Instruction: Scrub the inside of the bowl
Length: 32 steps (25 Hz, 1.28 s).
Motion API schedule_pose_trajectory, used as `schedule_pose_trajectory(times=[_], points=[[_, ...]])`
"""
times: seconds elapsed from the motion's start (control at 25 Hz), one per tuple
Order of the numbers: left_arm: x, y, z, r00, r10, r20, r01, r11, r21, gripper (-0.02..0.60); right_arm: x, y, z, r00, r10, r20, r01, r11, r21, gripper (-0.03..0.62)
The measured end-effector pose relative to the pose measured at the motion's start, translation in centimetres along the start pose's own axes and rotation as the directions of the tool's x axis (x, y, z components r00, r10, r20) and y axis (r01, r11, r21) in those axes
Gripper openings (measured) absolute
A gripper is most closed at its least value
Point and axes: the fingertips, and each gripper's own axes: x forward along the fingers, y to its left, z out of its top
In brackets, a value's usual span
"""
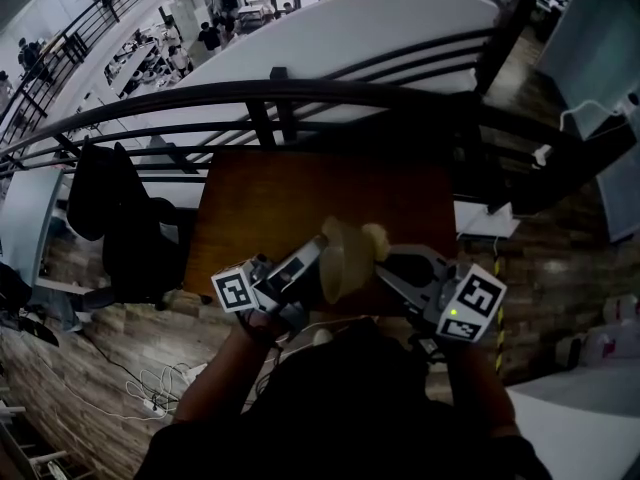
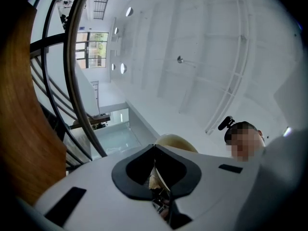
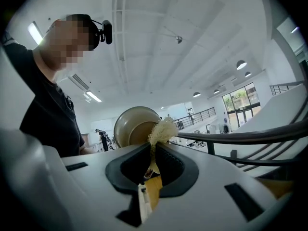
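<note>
- Plainly the scrubbing step is in hand. The bowl (image 1: 345, 260) is lifted off the tabletop (image 1: 290, 193) and tipped on edge, its hollow turned toward the right gripper (image 1: 392, 263).
- The left gripper (image 1: 308, 258) comes in from 8 o'clock, with its jaws shut tight on the bowl's rim.
- The right gripper reaches in from 4 o'clock. Its jaws are clamped on a pale fibrous scrubber (image 1: 375, 236), and the tuft pokes out past the tips.
- The tuft sits by the rim at about 1 o'clock of the bowl. I cannot tell whether it touches.
- The next move, I judge, is to press the tuft into the hollow and sweep it round the wall. The left side would brace the bowl against that push.
- The left forearm (image 1: 215, 373) and right forearm (image 1: 478, 388) rise from 6 o'clock, close to the body, angling inward so the grippers meet.
</note>
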Motion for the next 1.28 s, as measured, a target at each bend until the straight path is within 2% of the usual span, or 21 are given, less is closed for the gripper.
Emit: schedule_pose_trajectory(times=[0.2,0.32,0.44,0.6,0.76,0.88,1.12,1.2,1.28], points=[[0.3,0.6,0.6,1.0,0.022,0.017,-0.023,1.0,0.018,0.005,0.2,1.0,-1.0,0.998,0.038,-0.04,-0.038,0.999,-0.009,0.041],[-0.3,1.4,0.8,0.998,0.058,0.031,-0.058,0.998,0.018,0.005,0.0,2.4,-1.1,0.997,0.073,-0.031,-0.074,0.997,-0.026,0.041],[-0.2,3.1,1.3,0.994,0.103,0.038,-0.104,0.995,0.014,0.005,-0.8,1.6,-0.9,0.996,0.094,0.0,-0.094,0.996,-0.005,0.041],[0.2,6.5,2.1,0.983,0.171,0.06,-0.17,0.985,-0.023,0.005,-2.3,-2.2,-0.9,0.998,0.052,0.028,-0.053,0.997,0.049,0.041],[0.2,9.3,2.2,0.964,0.259,0.054,-0.26,0.966,-0.006,0.003,-3.7,-5.7,-1.5,0.999,-0.02,0.033,0.017,0.996,0.088,0.041],[0.4,11.6,2.2,0.94,0.338,0.046,-0.34,0.94,0.021,0.005,-4.3,-8.4,-2.8,0.997,-0.073,0.009,0.072,0.993,0.096,0.042],[1.5,16.5,1.4,0.888,0.46,0.017,-0.46,0.886,0.061,0.005,-5.0,-13.1,-7.1,0.979,-0.167,-0.116,0.175,0.982,0.064,0.042],[1.2,18.7,1.0,0.847,0.531,-0.009,-0.527,0.843,0.107,0.005,-5.2,-14.9,-8.6,0.969,-0.205,-0.14,0.215,0.974,0.064,0.043],[0.9,20.7,0.4,0.792,0.609,-0.036,-0.593,0.783,0.188,0.005,-5.4,-16.6,-10.2,0.958,-0.237,-0.161,0.25,0.966,0.069,0.043]])
